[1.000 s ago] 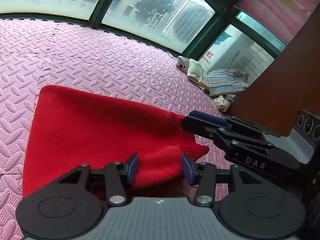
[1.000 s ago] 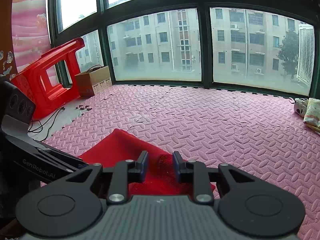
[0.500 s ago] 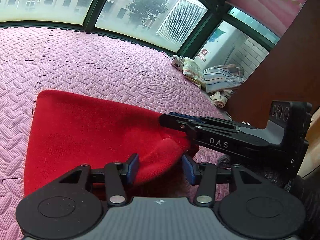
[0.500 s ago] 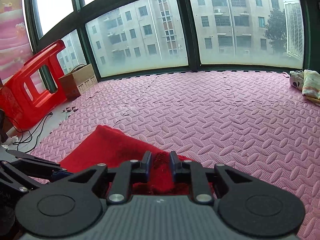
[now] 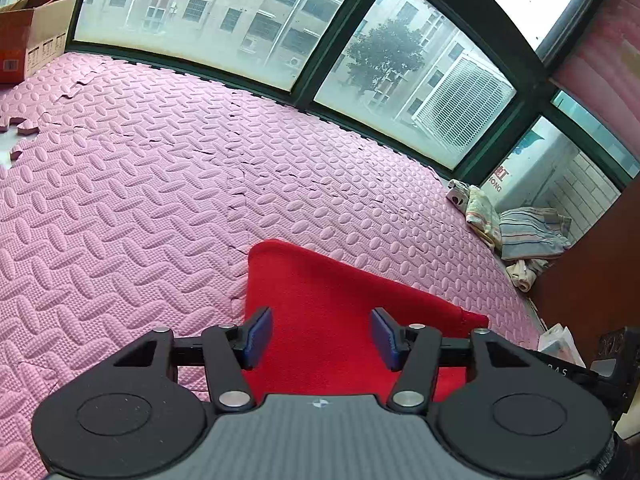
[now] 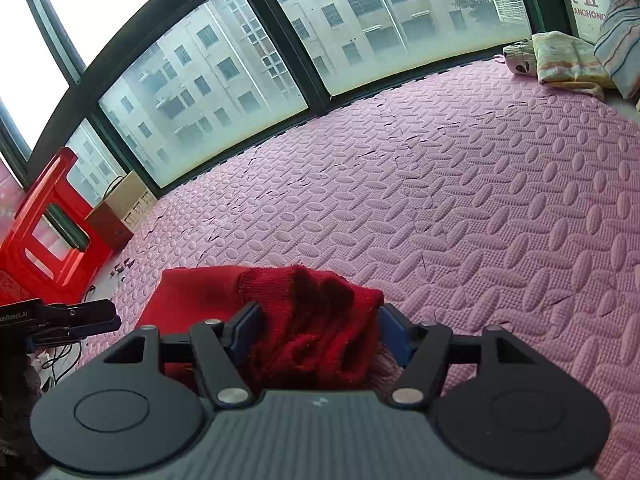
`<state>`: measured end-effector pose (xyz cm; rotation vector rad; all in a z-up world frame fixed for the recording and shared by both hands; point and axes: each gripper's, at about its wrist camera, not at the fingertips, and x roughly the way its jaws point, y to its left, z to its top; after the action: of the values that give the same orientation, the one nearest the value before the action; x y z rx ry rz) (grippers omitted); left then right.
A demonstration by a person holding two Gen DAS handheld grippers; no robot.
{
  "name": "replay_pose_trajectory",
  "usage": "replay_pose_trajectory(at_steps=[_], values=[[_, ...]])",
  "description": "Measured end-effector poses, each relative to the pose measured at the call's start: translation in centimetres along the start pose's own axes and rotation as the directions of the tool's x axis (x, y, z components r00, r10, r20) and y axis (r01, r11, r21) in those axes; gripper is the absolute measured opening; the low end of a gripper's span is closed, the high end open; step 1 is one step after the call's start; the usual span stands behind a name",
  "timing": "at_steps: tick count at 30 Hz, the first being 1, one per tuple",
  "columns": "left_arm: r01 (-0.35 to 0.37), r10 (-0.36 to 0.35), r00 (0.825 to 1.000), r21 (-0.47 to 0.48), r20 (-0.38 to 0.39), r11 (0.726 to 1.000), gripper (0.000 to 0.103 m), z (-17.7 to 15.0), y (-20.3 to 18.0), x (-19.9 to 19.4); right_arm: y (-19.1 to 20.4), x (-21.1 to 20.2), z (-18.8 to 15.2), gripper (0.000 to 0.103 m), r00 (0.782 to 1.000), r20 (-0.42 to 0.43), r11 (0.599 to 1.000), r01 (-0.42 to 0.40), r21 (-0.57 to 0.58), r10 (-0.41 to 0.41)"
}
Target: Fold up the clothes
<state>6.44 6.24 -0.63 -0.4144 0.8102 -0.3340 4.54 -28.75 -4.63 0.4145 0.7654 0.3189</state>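
Spread low on the pink foam mat (image 5: 160,184), the red garment (image 5: 332,312) lay partly folded, one straight edge running away from the left gripper (image 5: 318,336), whose blue pads stood wide apart over the cloth and pinched nothing. At the other end a ribbed knit cuff or hem (which of the two could not be told) was bunched up between the pads of the right gripper (image 6: 316,330), which were parted about as widely; the cloth sat loosely between them and did not look clamped. The garment appeared soft, light and fleecy, likely to sag and slide on itself rather than hold a crease, so a hold on a corner or on the thicker ribbed band would probably serve better than a pinch in the flat middle. Well apart, by the window (image 5: 224,28), a small heap of other clothes (image 5: 520,232) waited near the wall, and a cardboard box (image 6: 120,212) and a red plastic stool (image 6: 48,236) stood off the mat's far side.
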Motion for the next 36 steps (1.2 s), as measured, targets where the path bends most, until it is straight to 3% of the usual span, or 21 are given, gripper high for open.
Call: replay_pose_trajectory(at_steps=[9, 19, 26, 29, 36], values=[[-0.021, 0.016, 0.998, -0.073, -0.064, 0.997, 0.068, -0.8, 1.9, 1.9, -2.3, 1.1, -1.0, 0.074, 0.996, -0.036, 0.98, -0.069, 0.185, 0.077], [-0.042, 0.035, 0.991, -0.055, -0.13, 0.998, 0.071, -1.6, 1.4, 3.6, -1.5, 1.5, -0.9, 0.071, 0.993, -0.06, 0.98, -0.088, 0.181, 0.1], [-0.06, 0.056, 0.987, -0.019, -0.149, 0.998, 0.068, -1.7, 0.5, 4.1, -0.9, 1.7, -0.4, 0.064, 0.995, -0.081, 0.985, -0.044, 0.168, 0.058], [-0.065, 0.062, 0.986, -0.015, -0.155, 0.998, 0.068, -1.6, 0.5, 4.1, -0.3, 1.8, -0.2, 0.077, 0.997, -0.081, 0.99, -0.001, 0.142, 0.012], [-0.066, 0.064, 0.986, -0.006, -0.154, 0.998, 0.068, -1.6, 0.4, 4.2, 0.1, 2.4, 0.0, 0.079, 0.996, -0.093, 0.991, -0.001, 0.132, 0.014]])
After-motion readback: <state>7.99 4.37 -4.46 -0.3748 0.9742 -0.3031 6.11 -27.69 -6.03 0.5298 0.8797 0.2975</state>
